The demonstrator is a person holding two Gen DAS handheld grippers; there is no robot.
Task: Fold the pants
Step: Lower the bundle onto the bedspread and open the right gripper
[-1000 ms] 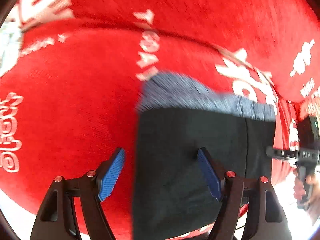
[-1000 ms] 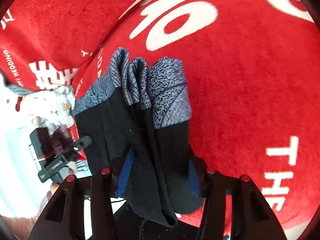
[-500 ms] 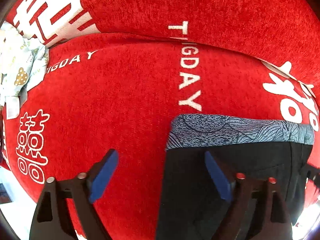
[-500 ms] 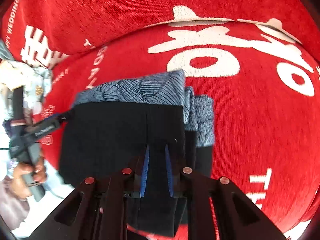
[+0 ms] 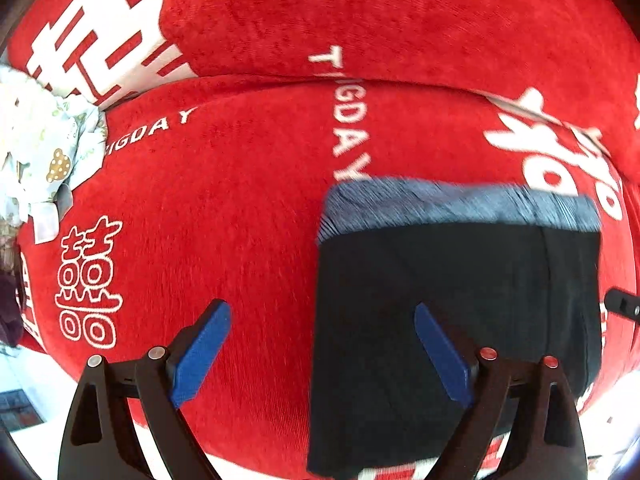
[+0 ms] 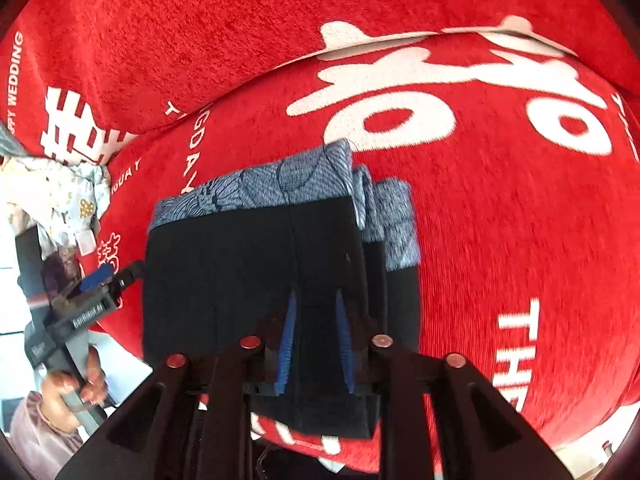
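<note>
On the red sofa [image 5: 248, 208] the pants [image 6: 248, 280] now lie as a flat bundle, right tool [image 6: 314, 344] still pinching their near edge, left tool [image 5: 320, 352] spread wide, empty, so folding looks nearly finished.

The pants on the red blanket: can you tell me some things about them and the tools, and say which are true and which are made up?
1. The pants are black with a blue-grey patterned band at the far end. True.
2. The right tool is wide open and away from the pants. False: its blue fingers are nearly together, pinching the near edge of the pants.
3. The left tool is open. True: its blue fingers stand far apart, one over the red blanket, one over the pants.
4. The pants lie on a green blanket. False: the blanket is red with white letters.
5. A pale printed cloth lies on top of the pants. False: it sits apart, off to the left.
</note>
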